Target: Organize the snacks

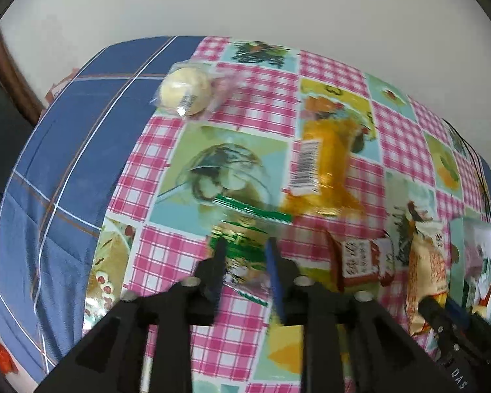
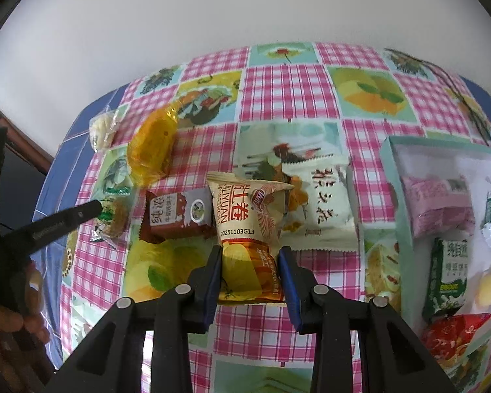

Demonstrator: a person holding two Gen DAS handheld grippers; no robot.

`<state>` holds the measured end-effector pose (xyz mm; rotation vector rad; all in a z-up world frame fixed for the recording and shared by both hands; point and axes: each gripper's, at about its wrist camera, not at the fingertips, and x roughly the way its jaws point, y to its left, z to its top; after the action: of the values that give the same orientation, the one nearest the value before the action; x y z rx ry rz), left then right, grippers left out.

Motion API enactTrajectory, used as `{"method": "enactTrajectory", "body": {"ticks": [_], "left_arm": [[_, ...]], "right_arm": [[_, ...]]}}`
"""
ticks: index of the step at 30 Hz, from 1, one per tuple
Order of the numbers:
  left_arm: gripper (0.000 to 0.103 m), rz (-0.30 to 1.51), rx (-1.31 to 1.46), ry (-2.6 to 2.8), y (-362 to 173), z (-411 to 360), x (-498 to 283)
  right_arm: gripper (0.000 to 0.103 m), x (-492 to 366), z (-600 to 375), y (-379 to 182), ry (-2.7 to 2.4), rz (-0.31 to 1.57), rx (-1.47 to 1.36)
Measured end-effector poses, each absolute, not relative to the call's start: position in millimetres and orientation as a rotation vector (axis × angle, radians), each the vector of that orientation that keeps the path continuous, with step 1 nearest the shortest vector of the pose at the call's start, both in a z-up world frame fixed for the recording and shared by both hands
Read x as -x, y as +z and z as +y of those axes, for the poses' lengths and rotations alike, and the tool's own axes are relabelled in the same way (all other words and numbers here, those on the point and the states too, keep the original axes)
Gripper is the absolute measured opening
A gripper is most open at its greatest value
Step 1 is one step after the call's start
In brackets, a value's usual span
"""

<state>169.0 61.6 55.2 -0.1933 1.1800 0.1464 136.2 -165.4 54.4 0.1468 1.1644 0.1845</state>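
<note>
My left gripper (image 1: 245, 249) straddles a small green-wrapped snack (image 1: 245, 229) on the checked tablecloth; its jaws stand apart around the packet, not pressed on it. It also shows in the right wrist view (image 2: 109, 214), with the left fingertip (image 2: 91, 211) at it. My right gripper (image 2: 250, 255) is open around the lower end of a beige and orange egg-roll packet (image 2: 245, 216), which lies flat. A brown packet (image 2: 176, 217), a cream packet (image 2: 324, 209) and an orange-wrapped cake (image 2: 152, 147) lie around it.
A teal box (image 2: 392, 177) at the right holds several snacks, pink, green and red. A round pale pastry in clear wrap (image 1: 186, 90) lies at the far left, near the blue cloth (image 1: 65, 150). A white wall is behind the table.
</note>
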Motion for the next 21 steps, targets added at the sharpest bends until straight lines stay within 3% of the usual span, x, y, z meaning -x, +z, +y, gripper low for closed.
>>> {"method": "enactTrajectory", "body": {"ticks": [1,4,8,12,14,21], "left_arm": [[0.046,1.175,0.207,0.151,54.0,64.8,-169.8],[0.058,1.158,0.257,0.136,48.9,69.3,-172.9],[0.062,1.182,0.226,0.132,34.1,62.5,-177.7],[0.062,1.224,0.186,0.149,17.6,57.1,-179.1],[0.051,1.225,0.162,0.158,17.9,54.7,-178.0],[0.051,1.196,0.178,0.144,44.6,50.7,-174.2]], "right_arm": [[0.036,-137.0,-164.7,51.7,0.186,1.172,-0.144],[0.036,-138.0,-163.8,47.0,0.187,1.184,-0.14],[0.036,-139.6,-162.4,46.5,0.187,1.185,-0.14],[0.036,-139.6,-161.4,44.5,0.188,1.194,-0.131],[0.036,-140.2,-161.1,44.4,0.187,1.198,-0.131],[0.036,-139.9,-166.2,59.1,0.191,1.173,-0.156]]}}
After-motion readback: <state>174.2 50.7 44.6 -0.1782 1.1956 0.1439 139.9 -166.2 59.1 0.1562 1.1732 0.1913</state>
